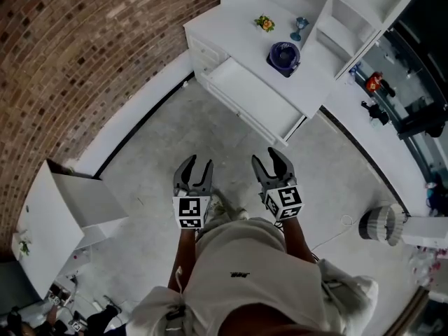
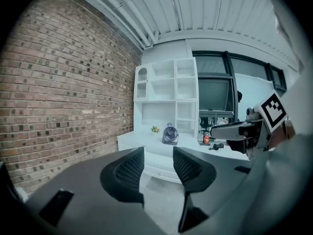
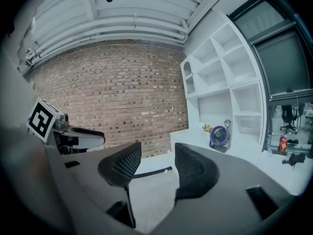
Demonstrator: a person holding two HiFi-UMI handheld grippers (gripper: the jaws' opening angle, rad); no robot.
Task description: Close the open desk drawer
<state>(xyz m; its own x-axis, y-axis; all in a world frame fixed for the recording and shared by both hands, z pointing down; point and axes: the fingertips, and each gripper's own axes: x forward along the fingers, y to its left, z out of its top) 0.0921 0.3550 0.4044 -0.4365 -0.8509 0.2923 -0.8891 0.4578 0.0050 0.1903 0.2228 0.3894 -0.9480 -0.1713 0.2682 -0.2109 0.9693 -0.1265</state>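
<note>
Left gripper [image 1: 196, 164]: held low in front of the person, jaws partly apart and holding nothing; in the left gripper view only floor and the desk front show through the gap
Right gripper [image 1: 273, 157]: just beside the left gripper and level with it, jaws apart by much the same gap, nothing between them
Drawer [image 1: 253, 101]: pulled well out of the desk front toward the person, white inside and out; it lies far ahead of both grippers and well apart from them
Desk [image 1: 231, 21]: white, at the far right of the scene, its left end near the brick wall
Shelves [image 1: 350, 11]: white open compartments that rise from the back of the desk
Fan [image 1: 283, 56]: small, dark blue, upright on the desk top just behind the drawer's right part
Flowers [image 1: 264, 24]: small yellow bunch on the desk top, left of the fan
Ornament [image 1: 300, 26]: small, blue, lantern-like, upright between the flowers and the shelves
Brick wall [image 1: 84, 47]: runs along the left side, with a white skirting at its foot
Floor [image 1: 161, 152]: grey concrete between the person and the desk
Cabinet [image 1: 49, 219]: white, near left, by the brick wall
Red bottle [image 1: 376, 82]: on a separate surface to the right of the desk
</note>
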